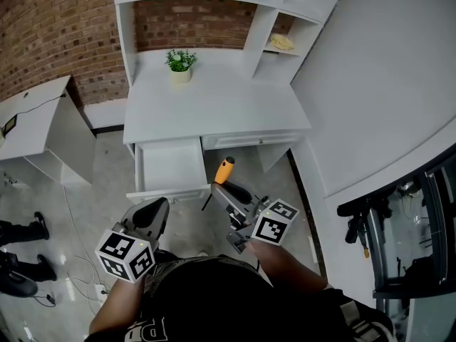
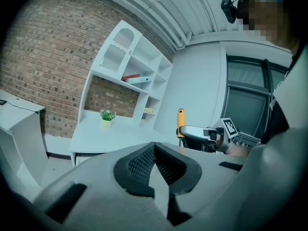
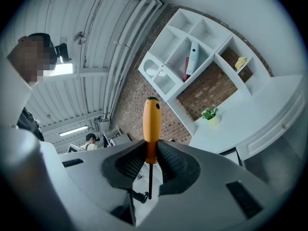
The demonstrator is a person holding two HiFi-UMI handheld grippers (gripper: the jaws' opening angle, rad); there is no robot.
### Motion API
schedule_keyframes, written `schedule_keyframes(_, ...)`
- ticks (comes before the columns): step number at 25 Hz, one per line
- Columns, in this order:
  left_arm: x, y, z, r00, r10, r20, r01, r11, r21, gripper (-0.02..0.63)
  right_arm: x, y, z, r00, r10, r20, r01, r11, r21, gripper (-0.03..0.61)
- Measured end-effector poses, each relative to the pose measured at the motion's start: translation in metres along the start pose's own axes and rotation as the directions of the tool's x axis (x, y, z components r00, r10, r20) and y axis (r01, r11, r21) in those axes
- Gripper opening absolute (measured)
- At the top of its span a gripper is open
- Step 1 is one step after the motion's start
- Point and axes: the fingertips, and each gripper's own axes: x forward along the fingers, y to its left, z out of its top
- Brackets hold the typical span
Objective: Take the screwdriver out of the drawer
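As a person stands at a white desk, seen from the head view, the right gripper [image 1: 222, 189] holds a screwdriver [image 1: 224, 170] in the air, its orange handle pointing toward the desk. The tool is outside the drawer [image 1: 171, 166], which stands pulled open at the desk's left side; the screwdriver hangs just to the right of it, in front of the shut right-hand drawer. The left gripper [image 1: 158, 206] hovers near the open drawer's front edge. A small potted plant [image 1: 180, 64] stands at the back of the tabletop [image 1: 214, 102], against a brick wall.

From the left gripper view, the left gripper's [image 2: 154, 150] fingers are pressed together with nothing between them. Beyond them, the right gripper [image 2: 185, 131] carries the screwdriver [image 2: 181, 119] upright, with the potted plant [image 2: 107, 115] on the tabletop to the left.

From the right gripper view, the right gripper's [image 3: 151, 155] fingers are clamped on the lower end of the screwdriver's [image 3: 151, 124] orange handle. The handle rises above the fingers and the thin black shaft runs down below them. The desk's white shelves [image 3: 192, 57] and the potted plant [image 3: 210, 113] show behind.
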Motion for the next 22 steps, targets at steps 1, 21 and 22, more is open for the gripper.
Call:
schedule_keyframes(1,-0.001,0.0,-0.001,1.0,-0.001,-0.003,0.001,1.0,0.005,0.017,-0.001,0.001,-0.001,1.0,-0.003,0.002,0.003,1.0,0.0,0.072)
schedule_keyframes(21,-0.008,-0.008,-0.009,0.999,-0.034,-0.007,0.034,0.999,-0.022,0.017,-0.013,0.005,-0.014,1.0,-0.005,0.022,0.003,0.998,0.056,0.074)
schedule_keyframes(22,-0.008,-0.008,-0.008,0.999,-0.032,-0.006,0.032,0.999,-0.02,0.017,-0.012,0.005,-0.014,1.0,-0.003,0.019,0.002,0.999,0.054,0.074)
